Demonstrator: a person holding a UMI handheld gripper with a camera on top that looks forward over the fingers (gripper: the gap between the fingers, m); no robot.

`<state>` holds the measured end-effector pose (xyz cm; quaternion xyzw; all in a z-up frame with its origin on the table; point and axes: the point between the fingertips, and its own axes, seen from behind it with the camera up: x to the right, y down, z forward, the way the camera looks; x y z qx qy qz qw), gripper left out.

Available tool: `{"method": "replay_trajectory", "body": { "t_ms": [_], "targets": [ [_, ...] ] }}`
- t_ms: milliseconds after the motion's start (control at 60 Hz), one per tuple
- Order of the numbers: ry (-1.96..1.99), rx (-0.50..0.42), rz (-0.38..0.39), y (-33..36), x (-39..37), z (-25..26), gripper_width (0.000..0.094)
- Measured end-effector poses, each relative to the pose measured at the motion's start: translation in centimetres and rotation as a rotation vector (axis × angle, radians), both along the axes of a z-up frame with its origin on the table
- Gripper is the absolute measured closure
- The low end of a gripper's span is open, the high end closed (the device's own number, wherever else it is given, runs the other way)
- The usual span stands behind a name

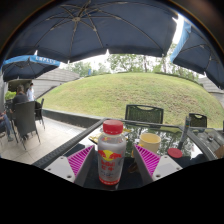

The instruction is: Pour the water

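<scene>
1. While the tool (112, 160) sits low in the middle of the frame, its two pink pads (80, 158) press on a clear bottle (111, 155) with a red cap.
2. The worktop (62, 150) edge runs to the lower left, with open patio past it.
3. A yellow cup (150, 140) stands right of the bottle.
4. The bottle's bottom is cut off.
5. Small things at the far right are hard to make out.
</scene>
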<state>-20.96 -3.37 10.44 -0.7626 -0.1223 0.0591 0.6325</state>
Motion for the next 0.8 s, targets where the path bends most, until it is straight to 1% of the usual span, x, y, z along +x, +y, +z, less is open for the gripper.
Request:
{"method": "replay_trajectory", "body": {
  "t_ms": [50, 83, 100, 117, 150, 217, 267, 300, 367, 400, 450, 500, 633, 733, 800],
  "targets": [
    [0.017, 0.017, -0.021, 1.7, -0.5, 0.1, 0.0119],
    [0.029, 0.026, -0.034, 2.6, -0.7, 0.2, 0.0143],
    [0.036, 0.029, -0.040, 3.0, -0.9, 0.2, 0.0171],
    [0.043, 0.031, -0.046, 3.3, -0.9, 0.1, 0.0218],
    [0.051, 0.027, -0.052, 4.1, -1.3, -0.2, 0.0407],
    [0.060, 0.045, -0.093, 4.3, -0.6, -0.1, 0.0453],
    [0.068, 0.048, -0.111, 4.2, -0.4, -0.1, 0.0522],
    [0.079, 0.048, -0.108, 4.1, -0.8, -0.4, 0.0572],
    [0.103, 0.064, -0.101, 4.3, -1.1, -0.2, 0.0594],
    [0.131, 0.057, -0.088, 4.7, -1.1, -0.1, 0.0599],
    [0.234, 0.013, -0.047, 5.1, -2.1, 0.1, 0.0599],
    [0.396, -0.007, -0.003, 5.8, -2.8, 1.9, 0.0599],
    [0.814, -0.046, -0.011, 9.8, -1.7, 7.0, 0.0598],
    [1.164, -0.110, -0.029, 12.8, 0.4, 8.0, 0.0597],
    [1.416, -0.167, -0.032, 14.5, 1.0, 7.5, 0.0596]
  ]
}}
